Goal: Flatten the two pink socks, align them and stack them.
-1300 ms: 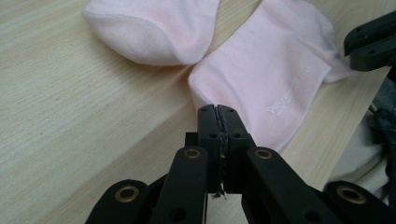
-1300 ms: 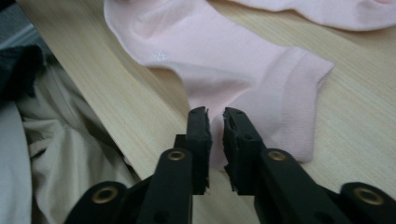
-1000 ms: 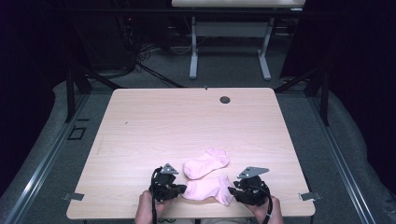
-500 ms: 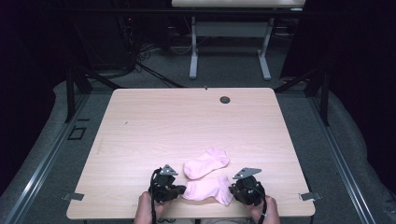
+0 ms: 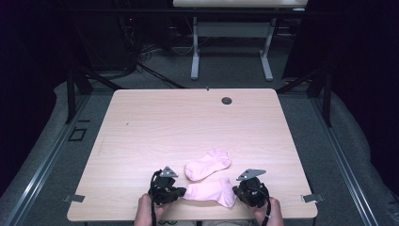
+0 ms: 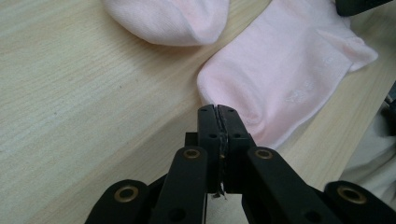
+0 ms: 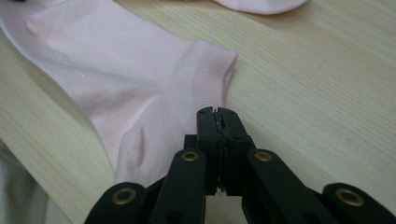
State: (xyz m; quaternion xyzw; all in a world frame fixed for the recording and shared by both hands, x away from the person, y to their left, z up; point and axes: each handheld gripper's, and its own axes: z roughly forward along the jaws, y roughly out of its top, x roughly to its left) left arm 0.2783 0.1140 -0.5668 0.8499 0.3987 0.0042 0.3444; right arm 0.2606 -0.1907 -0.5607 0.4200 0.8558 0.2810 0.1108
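Socks: the near sock (image 5: 211,192) lies flat close to the table's (image 5: 188,122) front edge, its long axis running along that edge between the two grippers, toe toward the left gripper (image 5: 175,193) and cuff toward the right gripper (image 5: 241,192). The far sock (image 5: 207,165) lies just behind it, tilted, one end pointing away and to the right; whether the two touch I cannot tell. In the left gripper view the jaws are clenched on the toe edge of the near sock (image 6: 285,79), cloth pinched between the pads, with the far sock (image 6: 173,18) beyond. In the right gripper view the jaws have just been closing and now stand pressed together at the cuff end of the near sock (image 7: 126,93), cloth under and beside them; a firm pinch looks likely, though the contact is hidden. Little room remains toward the front edge, where both hands sit. Behind the socks the tabletop is broad and open up to a small dark grommet (image 5: 227,100) near the far edge.
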